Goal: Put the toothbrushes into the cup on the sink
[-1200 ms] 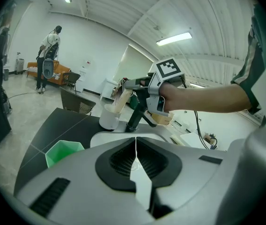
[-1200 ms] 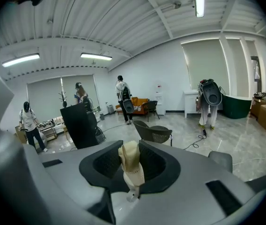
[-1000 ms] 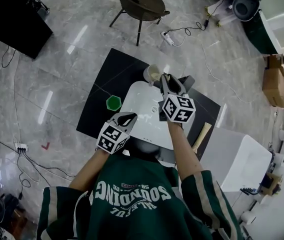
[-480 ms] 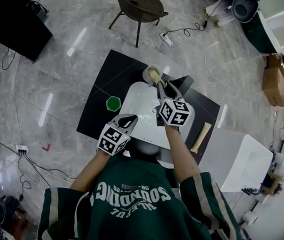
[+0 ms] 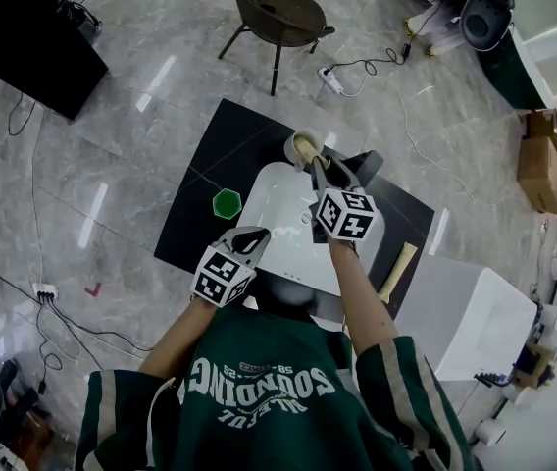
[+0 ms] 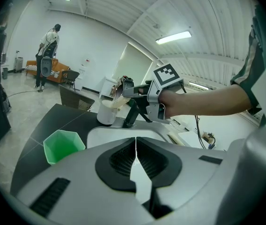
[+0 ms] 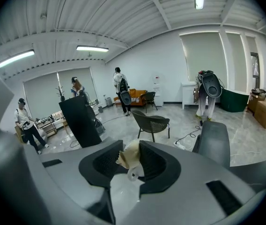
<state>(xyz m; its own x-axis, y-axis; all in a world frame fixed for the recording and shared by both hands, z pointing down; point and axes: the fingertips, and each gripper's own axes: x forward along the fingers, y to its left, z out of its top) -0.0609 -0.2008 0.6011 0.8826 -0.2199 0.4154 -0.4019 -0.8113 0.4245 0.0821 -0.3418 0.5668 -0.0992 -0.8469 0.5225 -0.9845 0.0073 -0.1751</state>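
Right gripper [image 5: 316,162]: clamped on toothbrush [image 7: 126,156], tip at cup [image 5: 303,147] mouth, far corner of sink [image 5: 277,199].
Left gripper [image 5: 256,233]: jaws together, empty, above sink's near rim.
Green cup [image 5: 227,203]: left of sink, clear of both.

Most of toothbrush [image 7: 126,157] hidden between right claw [image 7: 130,144] pads, cup [image 5: 301,146] rim partly covered

The sink [image 5: 274,199] sits on the table [image 5: 210,155], with the cup [image 5: 303,147] at its far rim and a small container [image 5: 227,203] just left of it. The right hand-held gripper [image 5: 316,163] holds a toothbrush [image 7: 129,155] over the cup — the left hand-held gripper [image 5: 257,232] hangs above the sink's near-left edge.
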